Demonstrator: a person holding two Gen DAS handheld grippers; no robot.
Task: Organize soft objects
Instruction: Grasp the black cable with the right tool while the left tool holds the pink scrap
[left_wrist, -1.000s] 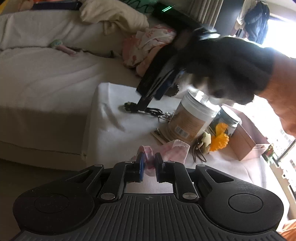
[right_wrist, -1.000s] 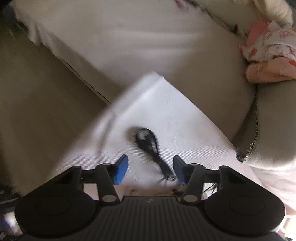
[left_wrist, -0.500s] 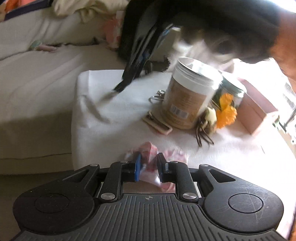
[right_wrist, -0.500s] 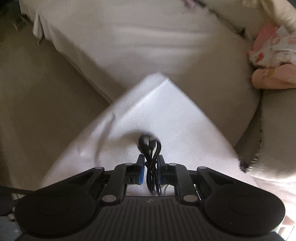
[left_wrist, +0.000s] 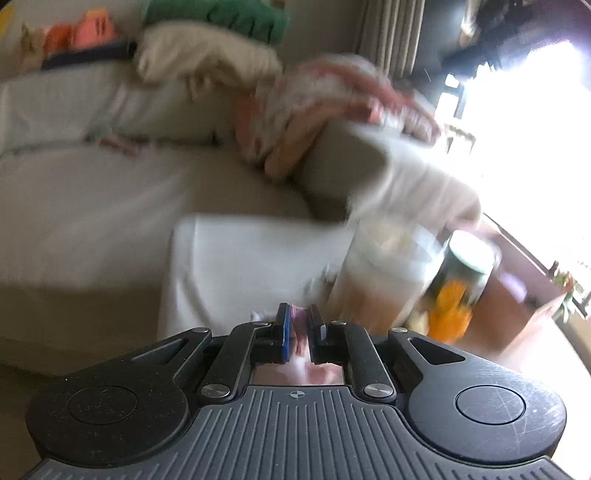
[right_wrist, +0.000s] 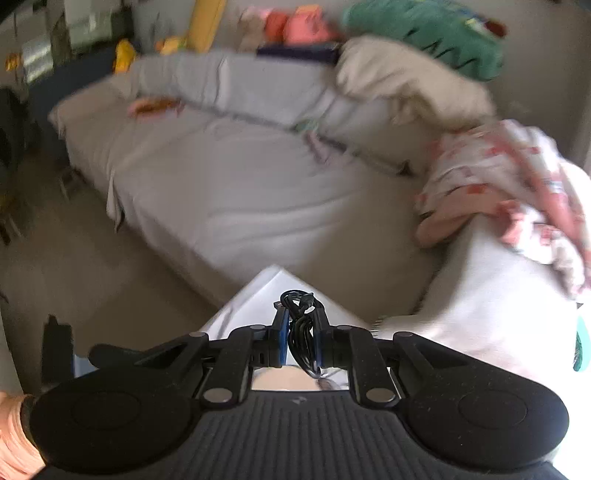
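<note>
A pink patterned cloth (left_wrist: 300, 325) is pinched in my left gripper (left_wrist: 300, 317), which is shut on it above the white-covered table (left_wrist: 236, 254). Most of the cloth hangs below the fingers, out of sight. My right gripper (right_wrist: 300, 317) is shut on a coiled black cable (right_wrist: 298, 314), held in the air over the table's corner (right_wrist: 275, 284). A pink floral garment (right_wrist: 517, 184) lies on the sofa arm, also seen as floral garment (left_wrist: 332, 107) in the blurred left wrist view.
A white-lidded jar (left_wrist: 384, 273), a dark-lidded jar (left_wrist: 469, 266) with orange flowers (left_wrist: 448, 306) and a pink box (left_wrist: 513, 306) stand on the table. Behind is the grey sofa (right_wrist: 229, 184) with a cream blanket (right_wrist: 402, 81) and a green plush (right_wrist: 432, 29).
My right gripper shut on the black cable and lifted it off the table, rising high. My left gripper rose a little with the pink cloth still in it.
</note>
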